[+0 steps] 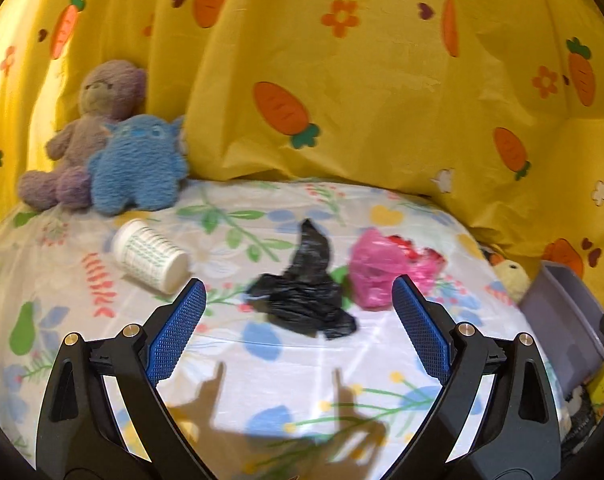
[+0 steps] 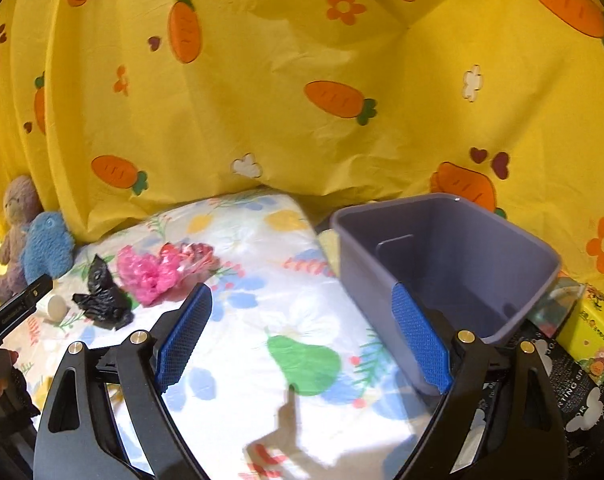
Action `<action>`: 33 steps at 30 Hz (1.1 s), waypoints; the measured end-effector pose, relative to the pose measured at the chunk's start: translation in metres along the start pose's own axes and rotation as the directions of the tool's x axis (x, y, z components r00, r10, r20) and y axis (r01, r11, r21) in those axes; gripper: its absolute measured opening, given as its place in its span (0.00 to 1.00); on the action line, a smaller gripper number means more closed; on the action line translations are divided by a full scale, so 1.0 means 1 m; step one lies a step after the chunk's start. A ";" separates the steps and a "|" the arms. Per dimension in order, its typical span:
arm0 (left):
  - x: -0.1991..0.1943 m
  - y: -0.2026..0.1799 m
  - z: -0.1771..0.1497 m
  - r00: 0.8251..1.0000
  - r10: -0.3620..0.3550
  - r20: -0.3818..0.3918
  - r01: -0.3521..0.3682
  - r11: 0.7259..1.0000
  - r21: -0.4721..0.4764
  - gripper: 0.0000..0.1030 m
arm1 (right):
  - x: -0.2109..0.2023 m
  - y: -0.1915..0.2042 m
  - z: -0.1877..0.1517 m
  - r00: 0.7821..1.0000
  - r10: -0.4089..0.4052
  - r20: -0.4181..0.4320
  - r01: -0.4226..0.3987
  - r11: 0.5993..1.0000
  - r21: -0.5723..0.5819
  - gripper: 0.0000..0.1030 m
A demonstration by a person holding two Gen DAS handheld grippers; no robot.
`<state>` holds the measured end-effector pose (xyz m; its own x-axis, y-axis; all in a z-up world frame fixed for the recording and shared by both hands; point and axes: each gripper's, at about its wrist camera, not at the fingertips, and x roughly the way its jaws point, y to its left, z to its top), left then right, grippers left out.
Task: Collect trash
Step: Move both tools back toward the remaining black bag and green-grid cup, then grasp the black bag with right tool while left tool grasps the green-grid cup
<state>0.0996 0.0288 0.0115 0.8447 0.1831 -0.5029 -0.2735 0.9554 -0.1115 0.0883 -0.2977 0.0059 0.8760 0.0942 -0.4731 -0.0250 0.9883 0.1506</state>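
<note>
A crumpled black plastic bag (image 1: 304, 288) lies on the floral sheet, just ahead of my open, empty left gripper (image 1: 299, 295). A pink plastic bag (image 1: 378, 270) lies to its right and a paper cup (image 1: 152, 256) on its side to its left. The black bag (image 2: 102, 298), pink bag (image 2: 162, 268) and cup (image 2: 56, 307) also show at the left of the right wrist view. My right gripper (image 2: 302, 304) is open and empty above the sheet, its right finger in front of a purple bin (image 2: 442, 264) that looks empty.
A purple teddy (image 1: 94, 128) and a blue plush (image 1: 138, 164) sit at the back left against the yellow carrot curtain (image 1: 342, 80). The bin (image 1: 558, 316) stands at the bed's right edge beside a yellow plush (image 1: 510, 276). A yellow box (image 2: 590, 332) lies right of the bin.
</note>
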 end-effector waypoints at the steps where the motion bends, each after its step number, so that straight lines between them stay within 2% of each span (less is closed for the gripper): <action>1: 0.000 0.013 0.000 1.000 0.030 0.000 -0.030 0.999 -0.014 0.90 | 0.004 0.013 -0.002 1.000 0.027 -0.014 -0.028 0.999 -0.021 0.86; 5: -0.006 0.060 0.003 0.992 0.129 0.015 -0.127 0.989 -0.074 0.90 | 0.020 0.075 -0.011 0.990 0.125 -0.070 -0.133 0.983 -0.125 0.86; 9: -0.013 0.095 0.007 0.983 0.183 0.028 -0.178 0.976 -0.126 0.90 | 0.041 0.143 -0.020 0.964 0.221 -0.150 -0.252 0.940 -0.230 0.85; 12: -0.014 0.115 0.007 0.978 0.206 0.023 -0.200 0.967 -0.157 0.90 | 0.058 0.187 -0.027 0.953 0.242 -0.181 -0.287 0.913 -0.291 0.85; 15: -0.009 0.131 0.007 0.973 0.232 0.005 -0.227 0.956 -0.184 0.90 | 0.077 0.218 -0.030 0.939 0.268 -0.217 -0.326 0.893 -0.309 0.85; 17: -0.006 0.142 0.008 0.970 0.242 -0.006 -0.238 0.949 -0.208 0.90 | 0.090 0.235 -0.032 0.937 0.262 -0.232 -0.329 0.886 -0.326 0.85; 21: -0.002 0.155 0.011 0.970 0.243 -0.019 -0.240 0.940 -0.244 0.90 | 0.119 0.258 -0.036 0.932 0.244 -0.269 -0.329 0.881 -0.341 0.85; 28: 0.007 0.162 0.016 0.974 0.222 -0.034 -0.223 0.937 -0.270 0.90 | 0.157 0.274 -0.036 0.929 0.207 -0.308 -0.312 0.885 -0.346 0.85; 31: 0.014 0.161 0.016 0.979 0.201 -0.046 -0.206 0.939 -0.276 0.90 | 0.169 0.277 -0.037 0.921 0.198 -0.335 -0.315 0.885 -0.343 0.77; 33: 0.019 0.159 0.016 0.980 0.188 -0.058 -0.197 0.941 -0.274 0.90 | 0.175 0.278 -0.039 0.913 0.196 -0.357 -0.322 0.883 -0.341 0.67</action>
<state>0.0795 0.1880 -0.0022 0.7503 0.3461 -0.5633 -0.5496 0.8000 -0.2405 0.2158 -0.0015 -0.0693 0.6231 0.3222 -0.7127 -0.4686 0.8834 -0.0104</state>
